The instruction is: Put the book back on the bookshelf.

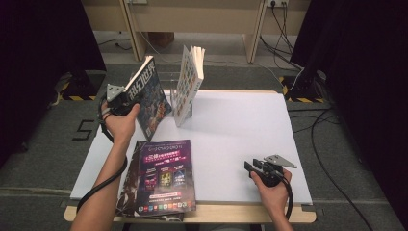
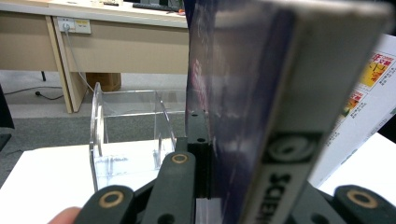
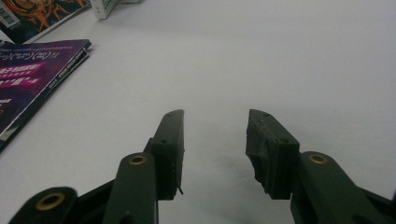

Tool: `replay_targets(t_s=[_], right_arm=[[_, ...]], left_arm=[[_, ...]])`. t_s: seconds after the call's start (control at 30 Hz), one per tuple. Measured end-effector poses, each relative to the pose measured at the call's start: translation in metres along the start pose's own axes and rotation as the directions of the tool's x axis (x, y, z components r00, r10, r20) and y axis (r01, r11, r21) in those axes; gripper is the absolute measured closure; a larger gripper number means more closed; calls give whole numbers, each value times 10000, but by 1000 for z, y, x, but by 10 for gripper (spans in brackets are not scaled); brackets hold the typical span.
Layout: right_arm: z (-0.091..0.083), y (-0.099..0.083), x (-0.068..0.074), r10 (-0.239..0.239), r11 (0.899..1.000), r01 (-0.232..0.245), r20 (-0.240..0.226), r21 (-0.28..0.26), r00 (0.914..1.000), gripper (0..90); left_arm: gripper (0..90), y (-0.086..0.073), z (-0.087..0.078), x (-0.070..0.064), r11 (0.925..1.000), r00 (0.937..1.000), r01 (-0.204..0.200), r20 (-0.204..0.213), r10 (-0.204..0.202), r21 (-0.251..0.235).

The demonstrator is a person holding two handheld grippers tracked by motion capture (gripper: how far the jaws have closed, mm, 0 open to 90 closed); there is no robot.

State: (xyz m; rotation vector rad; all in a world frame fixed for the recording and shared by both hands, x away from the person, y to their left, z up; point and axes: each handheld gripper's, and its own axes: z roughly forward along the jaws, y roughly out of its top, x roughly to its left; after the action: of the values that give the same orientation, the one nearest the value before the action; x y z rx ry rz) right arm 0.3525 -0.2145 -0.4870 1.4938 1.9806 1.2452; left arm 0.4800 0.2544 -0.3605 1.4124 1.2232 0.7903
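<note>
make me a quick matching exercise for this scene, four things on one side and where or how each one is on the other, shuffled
Things:
1. left claw
2. right claw
3. white-covered book
4. purple magazine

States:
a. lying flat at the table's near edge
b. open, low over the bare white tabletop
c. standing upright in the clear acrylic rack
d. shut on the dark magazine, held tilted above the table

Pairs: 1-d, 2-b, 3-c, 4-a

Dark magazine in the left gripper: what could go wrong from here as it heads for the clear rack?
1. The left gripper pinches the dark magazine only near one edge, tilted; it may sag or slip.
2. The white book already leans in the clear rack; a nudge could topple it.
3. The right gripper rests open, far away, so it probably cannot steady anything.
</note>
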Motion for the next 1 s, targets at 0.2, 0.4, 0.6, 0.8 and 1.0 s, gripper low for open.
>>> replay_targets(t_s=[0.2, 0.4, 0.6, 0.8, 1.0], right_arm=[[-1, 0, -2, -4, 10000, 4, 19, -49, 10000, 573], [-1, 0, -3, 56, 9999, -55, 49, -98, 10000, 574], [-2, 0, -3, 58, 9999, -57, 68, -115, 10000, 574], [-2, 1, -3, 37, 9999, -37, 71, -122, 10000, 574], [-3, 1, -3, 68, 9998, -67, 61, -179, 10000, 575]], left_arm=[[823, 2, 3, -2, 9999, 9996, -124, -267, 121, -113], [824, 7, 5, -2, 9997, 9995, -182, -272, 177, -171], [824, 13, 6, -3, 9994, 9996, -156, -218, 150, -293], [824, 19, 7, -4, 9992, 9997, -158, -205, 150, -370], [824, 24, 9, -6, 9990, 9995, -222, -240, 212, -393]])
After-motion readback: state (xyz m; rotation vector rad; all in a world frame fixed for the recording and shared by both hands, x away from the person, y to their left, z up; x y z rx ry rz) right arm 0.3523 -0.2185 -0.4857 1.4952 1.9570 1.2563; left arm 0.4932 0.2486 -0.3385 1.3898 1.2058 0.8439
